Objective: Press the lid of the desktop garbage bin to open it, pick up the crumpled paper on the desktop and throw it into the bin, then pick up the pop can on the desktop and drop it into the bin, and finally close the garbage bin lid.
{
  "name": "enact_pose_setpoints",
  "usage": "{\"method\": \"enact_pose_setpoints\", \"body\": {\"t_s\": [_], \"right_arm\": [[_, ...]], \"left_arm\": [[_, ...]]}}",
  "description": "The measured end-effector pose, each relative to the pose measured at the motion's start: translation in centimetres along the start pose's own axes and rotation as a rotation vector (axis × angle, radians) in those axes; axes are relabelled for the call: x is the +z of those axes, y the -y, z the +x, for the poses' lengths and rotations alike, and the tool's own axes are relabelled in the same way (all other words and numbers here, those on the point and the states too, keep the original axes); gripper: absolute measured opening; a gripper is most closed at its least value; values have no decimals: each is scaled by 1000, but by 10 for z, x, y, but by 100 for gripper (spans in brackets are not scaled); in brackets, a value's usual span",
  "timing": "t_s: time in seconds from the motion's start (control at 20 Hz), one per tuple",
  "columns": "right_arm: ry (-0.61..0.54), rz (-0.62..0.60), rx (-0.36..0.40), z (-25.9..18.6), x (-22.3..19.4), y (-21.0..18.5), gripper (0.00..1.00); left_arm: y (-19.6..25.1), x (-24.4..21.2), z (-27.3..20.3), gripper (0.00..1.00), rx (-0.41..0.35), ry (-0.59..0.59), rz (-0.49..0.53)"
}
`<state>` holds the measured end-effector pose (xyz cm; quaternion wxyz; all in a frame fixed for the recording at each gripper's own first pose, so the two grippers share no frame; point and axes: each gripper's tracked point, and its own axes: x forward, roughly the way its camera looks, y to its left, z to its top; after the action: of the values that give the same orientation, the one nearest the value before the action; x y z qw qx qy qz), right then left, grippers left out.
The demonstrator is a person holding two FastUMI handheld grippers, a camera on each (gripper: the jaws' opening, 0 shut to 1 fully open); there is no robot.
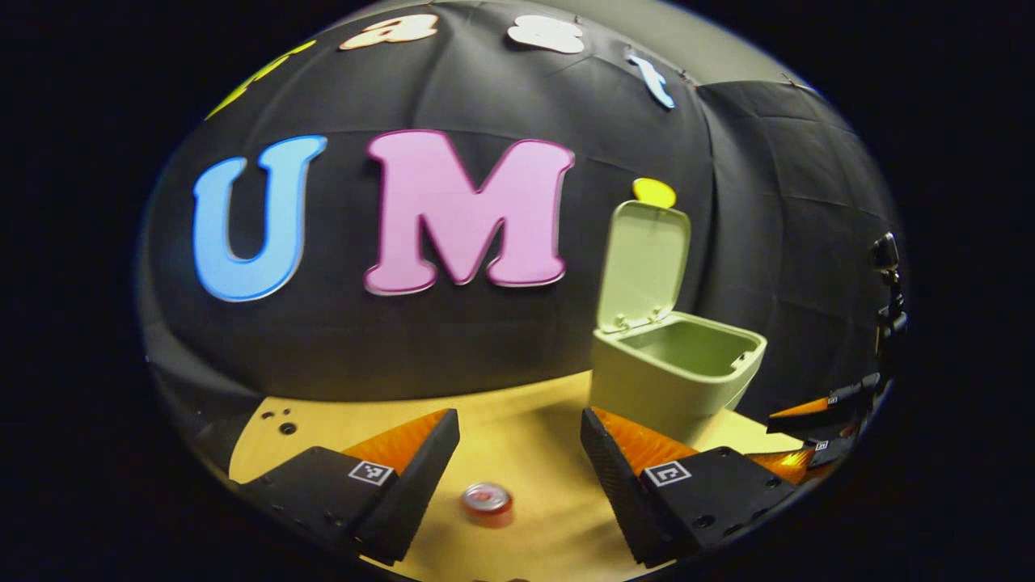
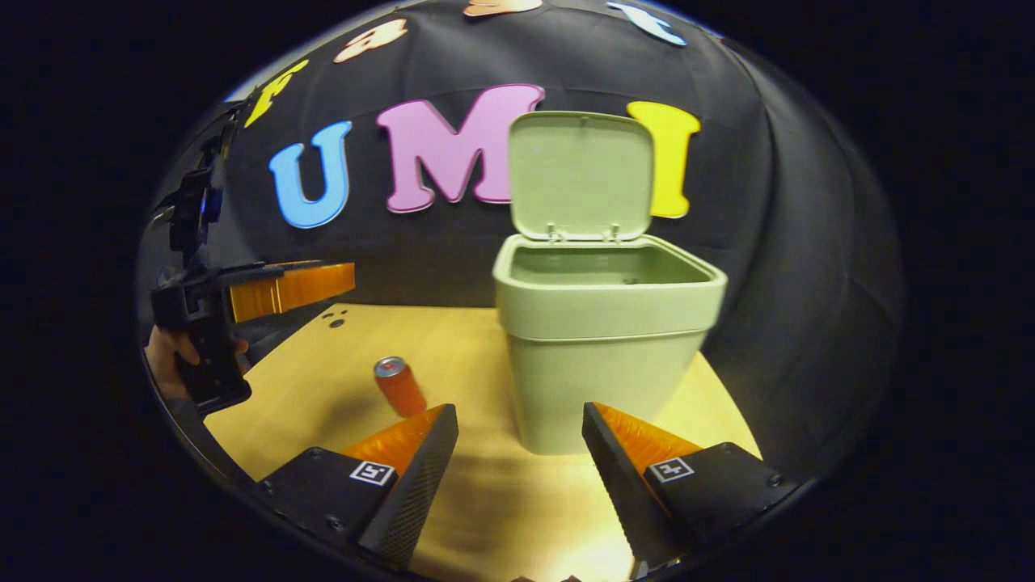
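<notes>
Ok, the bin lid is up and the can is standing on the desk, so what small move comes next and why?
Probably lower the left gripper onto the pop can. The garbage bin stands with its lid raised, no crumpled paper is visible on the desktop, and the upright can sits just below the left gripper's open fingers, so it looks like the next thing to grasp.

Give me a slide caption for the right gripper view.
Open right gripper faces the open-lidded bin, pop can upright on the desktop.
</notes>
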<state>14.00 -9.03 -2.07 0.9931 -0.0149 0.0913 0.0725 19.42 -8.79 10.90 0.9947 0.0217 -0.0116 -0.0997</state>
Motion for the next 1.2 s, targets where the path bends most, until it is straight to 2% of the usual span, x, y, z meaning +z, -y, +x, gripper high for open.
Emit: {"method": "enact_pose_setpoints", "body": {"t_s": [0.3, 0.5, 0.7, 0.9, 1.2], "right_arm": [[-60, -55, 152, 45, -23, -75, 98], [-83, -113, 219, 87, -38, -114, 98], [-103, -158, 259, 129, -51, -142, 98], [-132, -165, 278, 166, -70, -160, 98], [-188, -182, 245, 212, -94, -166, 98]], "left_arm": [[-86, -63, -76, 97, 223, -108, -180], [-136, -90, -119, 96, 365, -151, -216], [-168, -99, -154, 96, 465, -172, -241], [-180, -102, -167, 96, 510, -192, -250], [-183, -90, -167, 96, 529, -197, -184]]}}
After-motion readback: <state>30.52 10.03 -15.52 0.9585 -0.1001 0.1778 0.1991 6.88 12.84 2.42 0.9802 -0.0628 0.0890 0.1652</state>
